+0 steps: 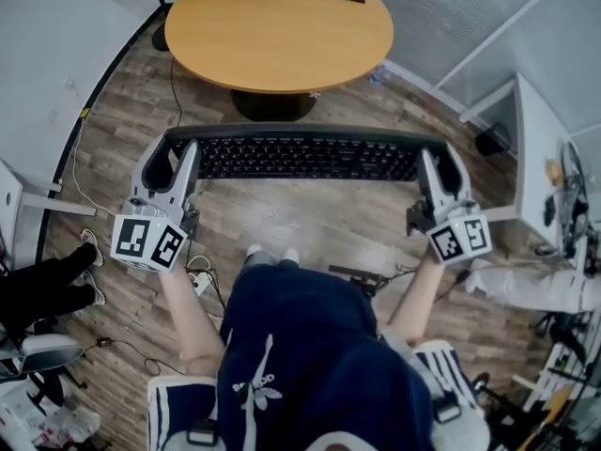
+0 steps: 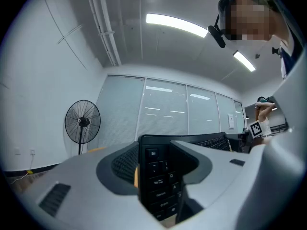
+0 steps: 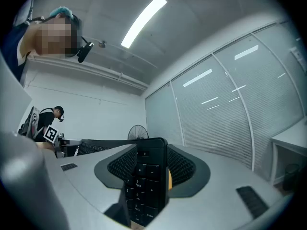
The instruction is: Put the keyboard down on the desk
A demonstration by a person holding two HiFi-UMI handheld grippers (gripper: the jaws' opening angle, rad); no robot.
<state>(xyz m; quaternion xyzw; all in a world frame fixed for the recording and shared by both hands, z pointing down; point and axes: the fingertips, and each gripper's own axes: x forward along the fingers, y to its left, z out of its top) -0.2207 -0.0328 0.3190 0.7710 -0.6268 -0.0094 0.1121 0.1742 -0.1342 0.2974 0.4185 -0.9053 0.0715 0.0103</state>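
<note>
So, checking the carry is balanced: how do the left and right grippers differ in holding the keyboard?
The left gripper clamps the Esc-key end of the keyboard; the right gripper clamps its number-pad end. In the head view the left gripper angles inward to the right, the right gripper to the left. Both are shut on the keyboard, holding it off the floor.

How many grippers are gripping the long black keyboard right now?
2: the left gripper clamps the left end of the long black keyboard, and the right gripper clamps its right end. No other gripper shows.
</note>
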